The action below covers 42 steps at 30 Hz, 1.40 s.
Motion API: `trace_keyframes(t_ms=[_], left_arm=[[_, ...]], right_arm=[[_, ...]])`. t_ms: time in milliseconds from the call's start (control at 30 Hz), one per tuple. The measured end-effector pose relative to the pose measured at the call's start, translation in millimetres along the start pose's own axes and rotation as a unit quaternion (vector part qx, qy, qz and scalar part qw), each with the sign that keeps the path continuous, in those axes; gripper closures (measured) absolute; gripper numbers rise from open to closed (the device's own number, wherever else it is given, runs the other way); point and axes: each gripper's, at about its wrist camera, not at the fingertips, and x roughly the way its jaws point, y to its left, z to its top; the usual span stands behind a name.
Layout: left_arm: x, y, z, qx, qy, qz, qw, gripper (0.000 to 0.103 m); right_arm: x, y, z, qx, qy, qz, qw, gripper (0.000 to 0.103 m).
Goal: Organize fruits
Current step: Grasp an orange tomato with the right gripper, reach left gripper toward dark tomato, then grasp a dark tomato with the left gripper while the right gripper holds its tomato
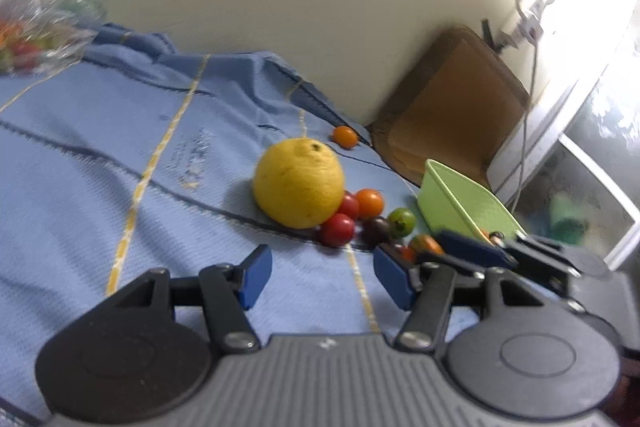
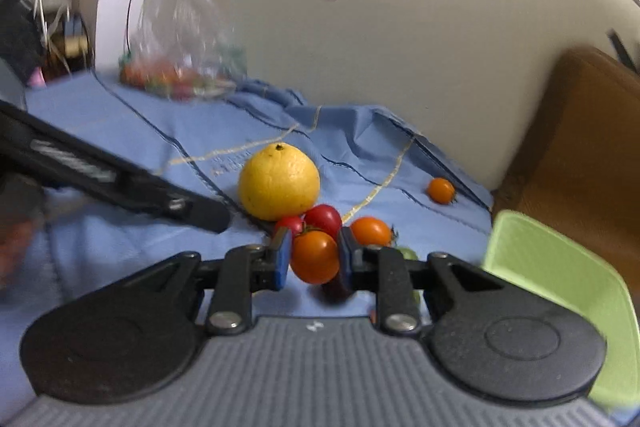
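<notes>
A big yellow citrus fruit [image 1: 299, 183] [image 2: 279, 181] lies on the blue cloth with several cherry tomatoes beside it: red [image 1: 337, 230], orange [image 1: 369, 203], dark [image 1: 375, 230] and green [image 1: 401, 222]. One orange tomato [image 1: 345, 136] [image 2: 441, 190] lies apart near the wall. My left gripper [image 1: 318, 275] is open and empty, short of the pile. My right gripper [image 2: 314, 257] is shut on an orange cherry tomato [image 2: 315, 255], held just above the cloth beside the green tray [image 2: 560, 283] [image 1: 464, 205]. The right gripper also shows in the left wrist view [image 1: 424, 247].
A clear plastic bag of tomatoes [image 2: 180, 67] [image 1: 36, 39] sits at the back left by the wall. A brown cutting board [image 1: 452, 107] [image 2: 580, 147] leans against the wall behind the tray. The left gripper's body [image 2: 112, 179] crosses the right view's left side.
</notes>
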Motion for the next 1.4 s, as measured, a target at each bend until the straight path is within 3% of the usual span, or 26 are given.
trace_keyframes(t_ms=[200, 333, 433, 567, 700, 967, 1067, 1133, 1233, 1300, 1400], left_arm=[[30.5, -54.1, 2.0, 0.095, 0.030, -0.012, 0.9950, 0.047], [60.4, -86.2, 1.9, 0.146, 0.050, 0.007, 0.9880, 0.053], [70.8, -93.3, 1.7, 0.148, 0.043, 0.036, 0.9874, 0.053], [69.1, -88.9, -1.4, 0.138, 0.028, 0.073, 0.9873, 0.081], [56.2, -83.8, -9.6, 0.134, 0.019, 0.069, 0.9884, 0.082], [36.4, -78.3, -20.0, 0.108, 0.037, 0.053, 0.9920, 0.081], [41.9, -83.3, -17.1, 0.110, 0.042, 0.052, 0.9916, 0.064], [48.1, -88.4, -18.6, 0.125, 0.039, 0.058, 0.9896, 0.060], [54.8, -89.5, -19.0, 0.133, 0.034, 0.078, 0.9874, 0.061], [56.3, -85.6, -19.8, 0.132, 0.027, 0.088, 0.9870, 0.077], [53.5, -76.4, -20.9, 0.124, 0.020, 0.083, 0.9885, 0.079]], right_arm=[[-46.1, -18.6, -34.3, 0.061, 0.019, 0.000, 0.998, 0.075], [-55.7, -28.4, -50.6, 0.092, 0.028, -0.016, 0.995, 0.075], [-58.5, -32.4, -54.9, 0.107, 0.023, -0.009, 0.994, 0.075], [-57.6, -31.0, -57.8, 0.109, 0.014, -0.002, 0.994, 0.072], [-51.9, -30.9, -63.3, 0.120, 0.031, 0.022, 0.992, 0.071], [-49.9, -29.2, -65.3, 0.128, 0.032, 0.027, 0.991, 0.070], [-51.6, -27.7, -63.9, 0.129, 0.031, 0.023, 0.991, 0.070], [-49.4, -33.2, -62.5, 0.125, 0.032, 0.025, 0.991, 0.070], [-47.3, -33.9, -62.1, 0.123, 0.033, 0.024, 0.992, 0.070], [-47.1, -33.6, -61.8, 0.122, 0.034, 0.023, 0.992, 0.070], [-46.0, -33.3, -61.9, 0.119, 0.034, 0.023, 0.992, 0.070]])
